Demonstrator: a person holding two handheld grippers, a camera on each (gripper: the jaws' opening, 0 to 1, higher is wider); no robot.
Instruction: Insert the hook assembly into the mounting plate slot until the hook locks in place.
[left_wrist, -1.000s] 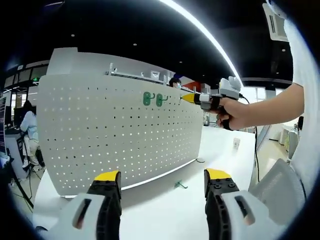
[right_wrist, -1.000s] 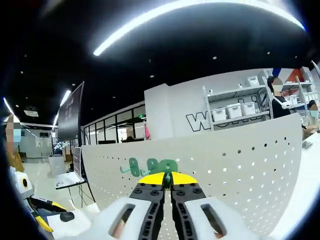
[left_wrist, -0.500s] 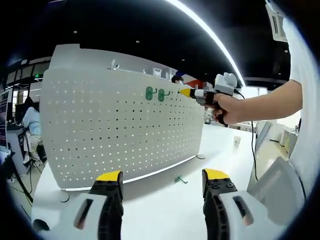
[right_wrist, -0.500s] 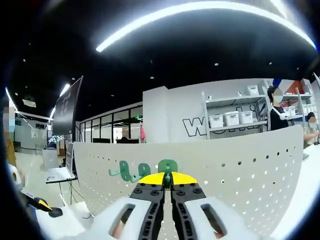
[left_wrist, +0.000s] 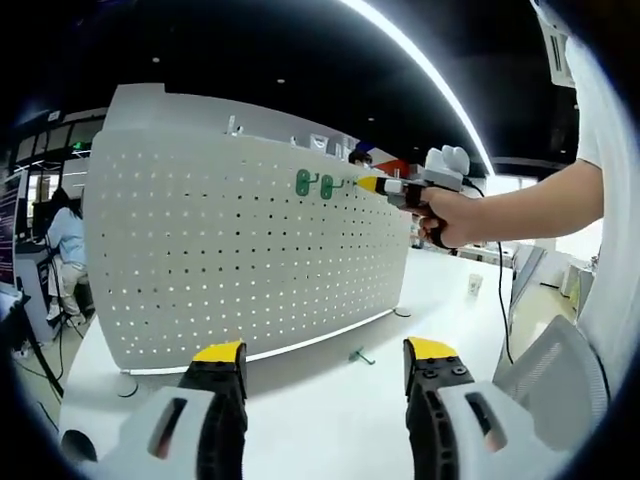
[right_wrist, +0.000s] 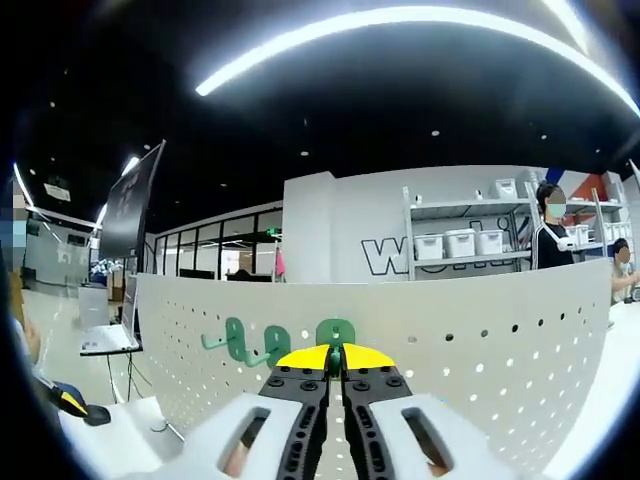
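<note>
A white perforated mounting plate (left_wrist: 230, 250) stands upright on the white table (left_wrist: 330, 410). Two green hooks (left_wrist: 314, 185) hang near its top edge. My right gripper (left_wrist: 368, 184), held in a hand (left_wrist: 445, 208), has its yellow tips right beside them at the plate. In the right gripper view, my right gripper (right_wrist: 335, 356) is shut on a green hook assembly (right_wrist: 335, 331) against the plate (right_wrist: 480, 350), with the two mounted hooks (right_wrist: 250, 343) to its left. My left gripper (left_wrist: 325, 352) stands open low over the table, with nothing between its jaws.
A loose green hook (left_wrist: 361, 356) lies on the table by the plate's foot. A small cup (left_wrist: 473, 285) stands farther right. Shelves with bins (right_wrist: 460, 240) and people are behind the plate. A person sits at the far left (left_wrist: 65, 240).
My right gripper has carried the held hook up and closer to the two mounted hooks at the plate. Both views have shifted a little. My left gripper stays open.
</note>
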